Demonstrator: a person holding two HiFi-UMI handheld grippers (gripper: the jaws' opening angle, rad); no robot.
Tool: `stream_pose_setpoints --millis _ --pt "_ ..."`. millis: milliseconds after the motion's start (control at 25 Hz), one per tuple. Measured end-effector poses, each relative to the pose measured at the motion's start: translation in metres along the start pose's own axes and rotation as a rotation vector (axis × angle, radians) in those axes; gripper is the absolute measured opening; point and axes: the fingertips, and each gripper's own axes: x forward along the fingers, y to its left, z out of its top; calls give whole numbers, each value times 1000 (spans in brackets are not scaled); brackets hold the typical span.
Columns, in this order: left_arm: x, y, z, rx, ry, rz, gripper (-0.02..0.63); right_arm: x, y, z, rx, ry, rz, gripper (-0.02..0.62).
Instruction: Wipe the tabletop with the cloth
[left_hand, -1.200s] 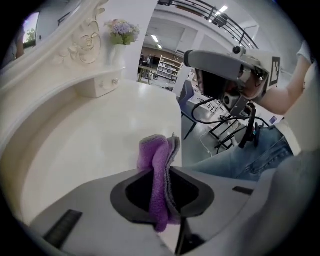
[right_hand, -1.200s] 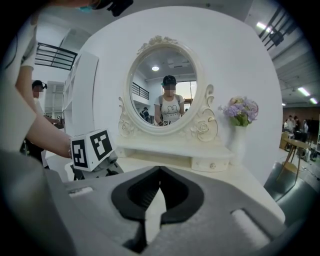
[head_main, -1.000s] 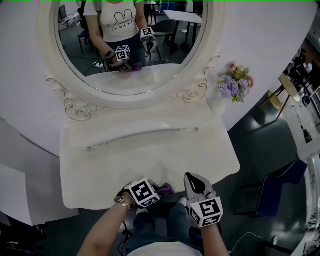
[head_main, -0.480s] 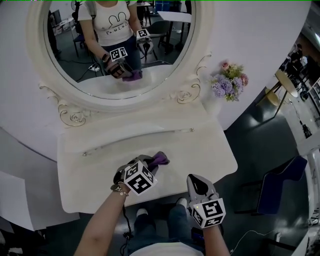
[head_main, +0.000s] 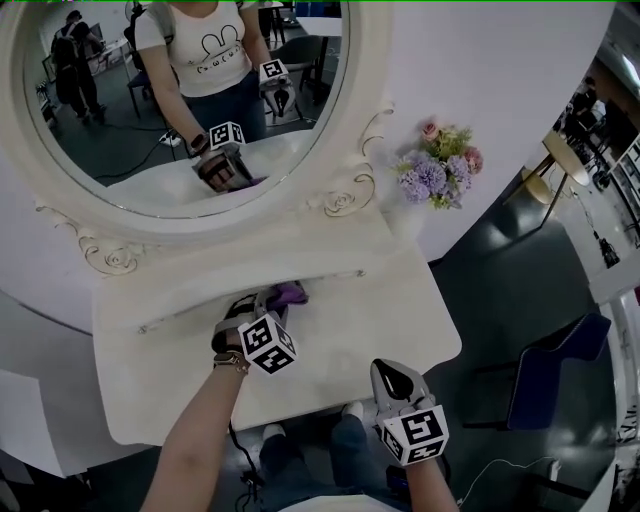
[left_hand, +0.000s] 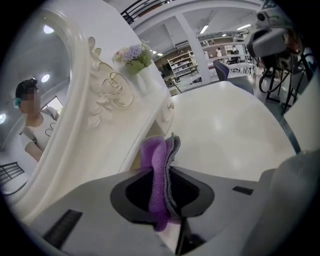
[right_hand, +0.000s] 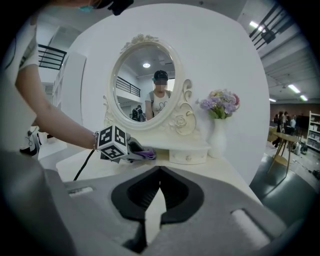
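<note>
The purple cloth (left_hand: 154, 156) is clamped between the jaws of the left gripper (head_main: 268, 303), folded into a thick wad of several layers, with one end sticking out past the jaw tips. In the head view it sits low over the white counter (head_main: 385, 315), toward the back and near the raised ledge with the small drawer (right_hand: 187, 156) under the oval mirror (head_main: 120, 160); whether the cloth actually presses on the surface cannot be told. The right gripper (right_hand: 159, 172) is closed with nothing between its jaws and is held off the counter's front edge, well apart from the cloth. The cloth looks light, soft and limp, so it should fold and bunch rather than hold a shape, and it should slide easily on the glossy top. A grip on the gathered middle of the wad, as it is now, seems sound, since a hold on a loose corner would likely let it trail and flop. A vase of flowers (head_main: 435, 170) stands at the back right.
</note>
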Motion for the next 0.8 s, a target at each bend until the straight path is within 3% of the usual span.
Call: stream_pose_setpoints --millis 120,280,800 --pt "20 0 1 31 24 20 75 1 -18 -6 0 18 -6 2" --pt "35 -5 2 16 49 -1 75 4 -34 -8 1 29 -10 2" --pt "-10 -83 12 -35 37 -292 75 16 -15 0 14 -2 8 2"
